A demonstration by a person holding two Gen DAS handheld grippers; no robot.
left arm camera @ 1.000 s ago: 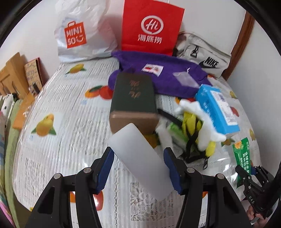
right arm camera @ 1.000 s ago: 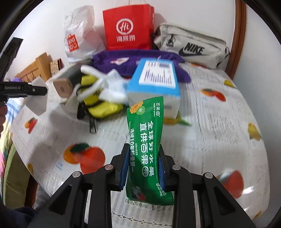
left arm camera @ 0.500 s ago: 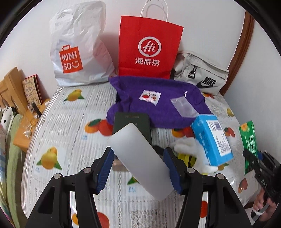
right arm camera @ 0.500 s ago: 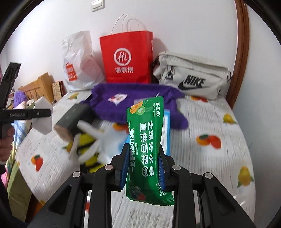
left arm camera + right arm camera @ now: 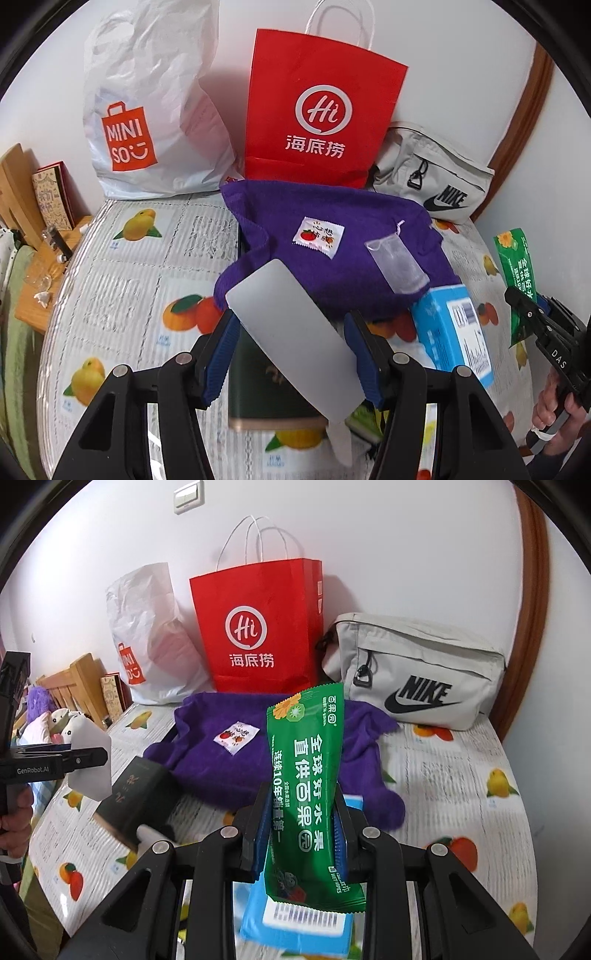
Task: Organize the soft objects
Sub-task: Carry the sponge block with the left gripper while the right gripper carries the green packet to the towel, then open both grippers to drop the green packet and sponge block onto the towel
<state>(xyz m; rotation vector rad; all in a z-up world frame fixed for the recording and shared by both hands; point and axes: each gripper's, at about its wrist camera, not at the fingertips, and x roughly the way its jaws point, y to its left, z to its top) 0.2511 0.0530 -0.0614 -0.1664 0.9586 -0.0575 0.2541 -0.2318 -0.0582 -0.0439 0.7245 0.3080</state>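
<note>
In your left hand, the left gripper (image 5: 291, 354) pinches a flat, pale grey rounded-rectangle packet (image 5: 291, 336) between its blue fingers (image 5: 221, 350). A second ago that packet hung over the dark green box (image 5: 266, 391) and the yellow-and-white soft toy; now both grippers have risen and pulled back, so the fruit-printed desk (image 5: 140, 273), the purple knitted cloth (image 5: 332, 236) and the bags along the wall have opened up ahead of the fingers. The grip width has not changed on either side.

That suggests both picks are done and you are in the carrying stage, with nothing set down yet.

The grey packet's long axis runs diagonally, from beyond the left finger back toward the right finger, its far end pointing up and left over the purple cloth's edge.

On your right, the right gripper (image 5: 301, 834) is clamped on the long green wet-wipe sachet (image 5: 306, 786). Its long axis stands nearly upright, along the fingers, top edge leaning slightly right toward the red paper bag (image 5: 258, 627), bottom hanging below the fingers above the light blue carton (image 5: 295, 926).
</note>
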